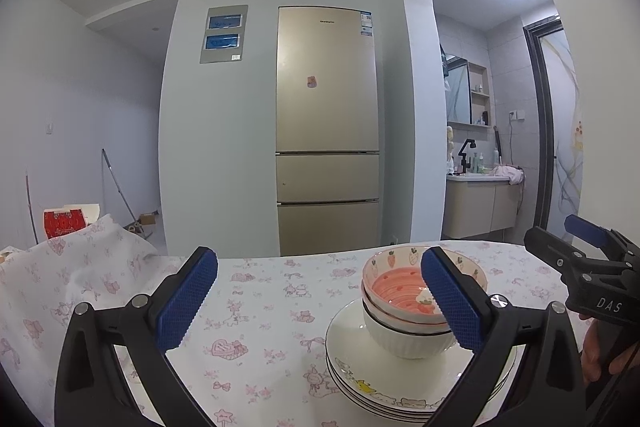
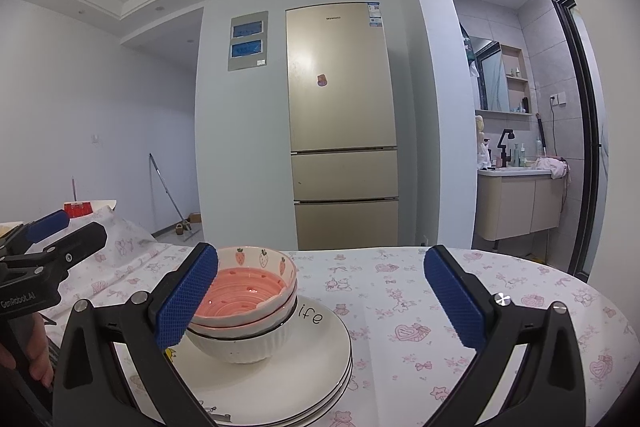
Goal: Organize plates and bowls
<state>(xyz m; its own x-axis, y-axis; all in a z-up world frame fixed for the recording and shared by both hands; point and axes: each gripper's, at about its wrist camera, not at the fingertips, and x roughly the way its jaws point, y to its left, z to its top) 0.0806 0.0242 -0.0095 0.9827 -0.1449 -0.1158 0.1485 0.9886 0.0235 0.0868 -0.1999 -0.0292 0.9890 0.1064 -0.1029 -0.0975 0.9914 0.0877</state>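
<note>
I hold both tools low over the table [image 1: 260, 291], and both stand wide apart in the jaws with nothing between them: my left gripper [image 1: 320, 299] has the stack at about 4 o'clock in its view, its right pad in front of the bowls, and my right gripper [image 2: 320, 299] has the same stack at about 8 o'clock, its left pad crossing the rim. The bowls [image 2: 248, 303] are nested, the pink strawberry one on top of a white ribbed one, and they sit on the stacked plates [image 2: 320, 355] on the flowered cloth. By my reckoning the gathering is done or nearly so, since I see no loose plate or bowl elsewhere on the cloth. If anything is left, it is to check the pile sits centred, or to lift it whole, which would need a pad under the plate rim from each side, level and slow so the bowls do not slide
</note>
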